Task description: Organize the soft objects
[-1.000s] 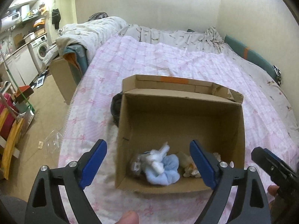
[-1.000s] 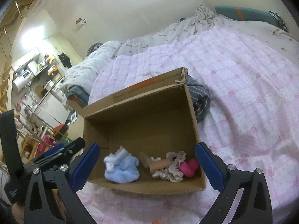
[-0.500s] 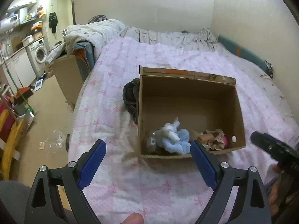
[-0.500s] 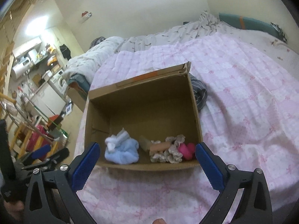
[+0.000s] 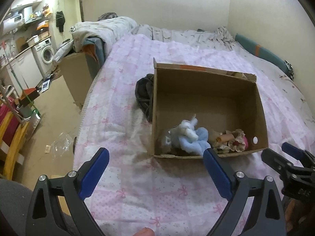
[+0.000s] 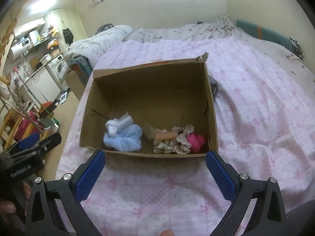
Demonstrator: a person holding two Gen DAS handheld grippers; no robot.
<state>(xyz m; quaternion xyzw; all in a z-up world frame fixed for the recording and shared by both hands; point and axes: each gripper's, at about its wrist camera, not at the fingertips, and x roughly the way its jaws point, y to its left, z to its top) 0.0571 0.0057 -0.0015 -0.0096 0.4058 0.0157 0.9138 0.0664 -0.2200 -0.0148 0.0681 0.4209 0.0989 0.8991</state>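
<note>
An open cardboard box (image 5: 261,108) (image 6: 212,118) stands on the pink bed cover. Inside, along its near wall, lie a light blue and white soft bundle (image 5: 194,138) (image 6: 123,135), a beige lace-trimmed piece (image 5: 235,140) (image 6: 180,140) and a pink soft item (image 6: 195,139). My left gripper (image 5: 155,169) is open and empty, above the cover in front of the box's left corner. My right gripper (image 6: 155,169) is open and empty, just in front of the box's near wall.
A dark striped cloth (image 5: 144,92) lies on the bed beside the box's left side. Rumpled grey bedding (image 5: 189,36) lies at the far end. The bed's left edge drops to a floor with a brown box (image 5: 75,74), plastic litter (image 5: 60,144) and kitchen units.
Both grippers have pulled back and up from the box, which now looks smaller and farther. Both stay open and empty. The soft items in the box have not moved.
</note>
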